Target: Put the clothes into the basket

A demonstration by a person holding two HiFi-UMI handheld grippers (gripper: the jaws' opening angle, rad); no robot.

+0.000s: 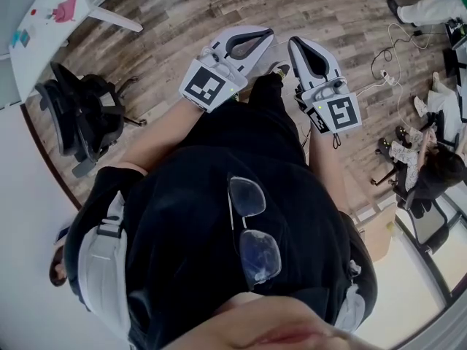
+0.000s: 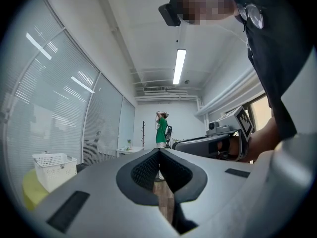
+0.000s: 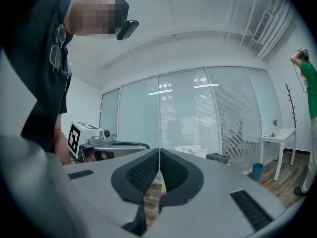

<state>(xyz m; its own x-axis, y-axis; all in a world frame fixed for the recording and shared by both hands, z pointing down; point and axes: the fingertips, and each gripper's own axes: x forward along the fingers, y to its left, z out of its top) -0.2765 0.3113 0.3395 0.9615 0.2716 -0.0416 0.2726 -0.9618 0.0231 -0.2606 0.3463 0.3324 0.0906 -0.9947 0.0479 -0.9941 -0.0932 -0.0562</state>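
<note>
Clothes I could not pick out for certain. Only the right gripper view gave me a dark heap (image 3: 218, 157) lying just beside the white basket (image 3: 190, 149), far across the room against the glass wall. The left gripper view caught that basket from another side, sitting on something yellow-green (image 2: 28, 192) at the frame's left edge, but no heap. It also showed a person in a green top (image 2: 161, 129) at the far end of the room.

The head view showed neither basket nor heap. It looked down past a dark shirt at the left gripper (image 1: 259, 39) and the right gripper (image 1: 299, 46), held side by side, near each other, above the wood floor (image 1: 168, 20). A black office chair (image 1: 80, 115) stood off to the left.

Each gripper's own view settled what the head view could not: the left gripper's jaws met at the tips with nothing between them, and the right gripper's jaws were likewise closed and empty.
</note>
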